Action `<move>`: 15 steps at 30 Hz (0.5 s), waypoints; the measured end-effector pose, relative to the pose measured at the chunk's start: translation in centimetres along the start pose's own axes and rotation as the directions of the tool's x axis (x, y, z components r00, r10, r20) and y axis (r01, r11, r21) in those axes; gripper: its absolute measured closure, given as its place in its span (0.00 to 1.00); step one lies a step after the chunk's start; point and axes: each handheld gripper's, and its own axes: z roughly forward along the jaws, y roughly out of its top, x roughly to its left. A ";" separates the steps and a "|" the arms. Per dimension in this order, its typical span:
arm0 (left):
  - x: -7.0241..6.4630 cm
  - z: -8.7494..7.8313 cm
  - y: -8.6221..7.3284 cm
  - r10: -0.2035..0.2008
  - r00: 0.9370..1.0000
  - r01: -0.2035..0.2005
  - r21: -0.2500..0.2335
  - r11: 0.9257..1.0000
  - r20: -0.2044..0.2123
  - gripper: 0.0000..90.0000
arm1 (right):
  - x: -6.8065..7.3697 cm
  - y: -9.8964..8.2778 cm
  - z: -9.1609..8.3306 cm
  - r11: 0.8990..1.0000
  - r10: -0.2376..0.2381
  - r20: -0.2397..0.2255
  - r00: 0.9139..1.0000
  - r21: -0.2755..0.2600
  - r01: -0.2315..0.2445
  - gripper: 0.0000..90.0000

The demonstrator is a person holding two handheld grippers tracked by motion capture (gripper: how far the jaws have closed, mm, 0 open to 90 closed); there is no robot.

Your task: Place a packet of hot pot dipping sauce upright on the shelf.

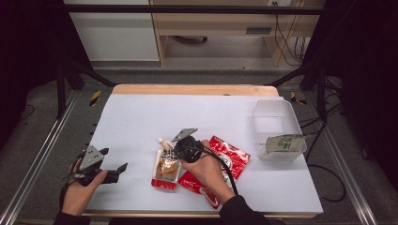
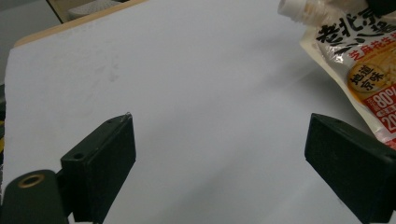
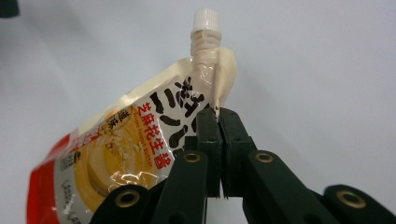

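Spouted sauce pouch [image 3: 140, 144] is pinched at its top edge, just below the white cap [image 3: 207, 18], by the right gripper [image 3: 218, 112], fingers clenched tight on the film. High view puts it centre frame, beside a red packet [image 1: 230, 157] on the white worktop [image 1: 141, 122]. Lower left, the left gripper [image 1: 115, 169] hovers with fingers spread, holding nothing; its own view catches the pouch at upper right.

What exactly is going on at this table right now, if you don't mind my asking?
A person is working with a gripper in each hand. The right gripper is shut on the top edge of a spouted sauce pouch, beside its white cap. The left gripper is open over bare table. A red packet lies next to the pouch, and a green packet sits in the clear tub at the right.
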 end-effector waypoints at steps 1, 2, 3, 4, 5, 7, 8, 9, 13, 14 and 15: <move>0.0 0.0 0.0 -0.001 1.000 0.001 -0.001 1.000 0.000 0.09 | 0.2 0.4 -0.3 1.000 -0.012 0.001 1.000 -0.005 0.012 0.99; 0.0 0.0 0.0 0.000 1.000 0.000 0.000 1.000 0.000 0.09 | 0.2 0.7 -0.5 1.000 -0.017 -0.001 1.000 -0.013 0.017 0.99; 0.0 0.0 0.0 0.000 1.000 0.000 -0.002 1.000 0.002 0.10 | 0.3 1.3 -0.9 0.999 -0.031 0.001 1.000 -0.025 0.031 0.99; 0.0 0.0 0.0 0.001 1.000 -0.001 -0.002 1.000 0.003 0.10 | 0.4 1.6 -1.1 0.999 -0.038 0.000 0.999 -0.030 0.038 0.99; 0.0 0.0 0.0 0.001 1.000 -0.001 -0.002 1.000 0.004 0.09 | 0.5 1.9 -1.4 0.998 -0.045 0.000 0.999 -0.035 0.045 0.99; 0.0 0.0 0.0 0.001 1.000 -0.001 -0.002 1.000 0.004 0.09 | 0.6 2.2 -1.6 0.998 -0.055 -0.001 0.998 -0.039 0.055 0.99; 0.0 0.0 0.0 0.001 1.000 -0.001 -0.002 1.000 0.004 0.09 | 0.7 2.5 -1.8 0.997 -0.061 -0.004 0.998 -0.043 0.060 0.99; 0.0 0.0 0.0 -0.002 1.000 0.002 -0.004 1.000 0.003 0.10 | 0.9 3.0 -2.3 0.995 -0.080 -0.007 0.997 -0.056 0.079 0.99; 0.0 -0.1 0.1 -0.002 1.000 0.002 -0.011 1.000 0.002 0.10 | 1.2 3.6 -2.8 0.992 -0.107 -0.011 0.994 -0.067 0.106 0.99; 0.0 -0.1 0.1 -0.002 1.000 0.002 -0.011 1.000 0.002 0.10 | 1.2 3.6 -2.8 0.992 -0.107 -0.011 0.994 -0.067 0.106 0.99; 0.0 -0.1 0.1 0.000 1.000 0.000 -0.010 1.000 0.002 0.10 | 1.3 3.8 -2.9 0.992 -0.111 -0.010 0.994 -0.069 0.110 0.99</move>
